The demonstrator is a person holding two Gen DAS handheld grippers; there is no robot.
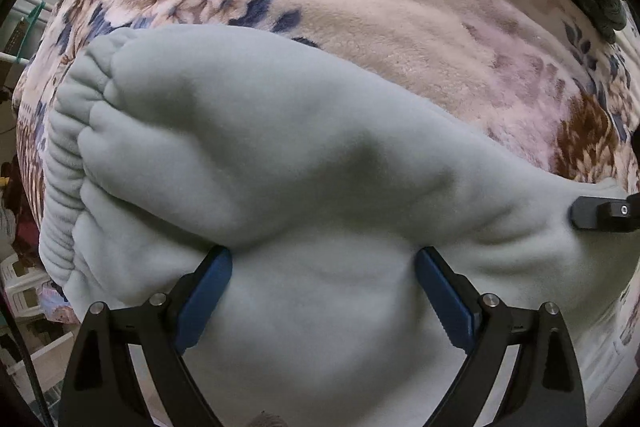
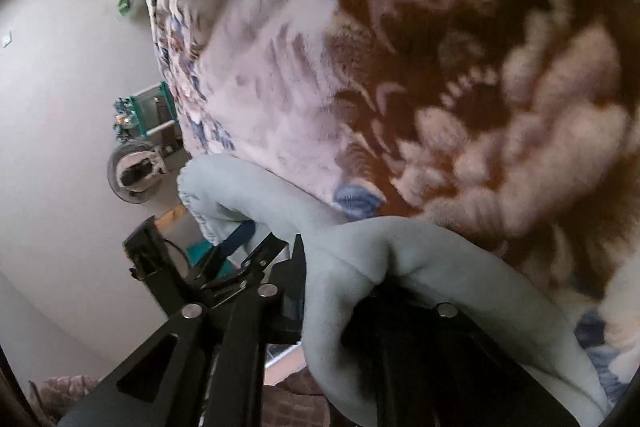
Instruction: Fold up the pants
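Floral plush blanket [image 1: 420,39] (pink, brown, blue), pale grey-blue pants [image 1: 280,167] lying on it

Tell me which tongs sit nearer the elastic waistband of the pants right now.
Left. The left tongs stand open over the pants, with the gathered waistband just off to their left. The right tongs grip the cloth at the opposite end.

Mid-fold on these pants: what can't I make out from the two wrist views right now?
- Right gripper fingertips: right wrist view, the pale blue fleece pants drape over them, so its grip can't be confirmed.
- Pant cuffs: left wrist view, cut off by the right and bottom edges.
- Floral blanket: right wrist view, blurred.
- Left gripper: left wrist view, fabric bulges between its fingers; contact underneath is hidden.
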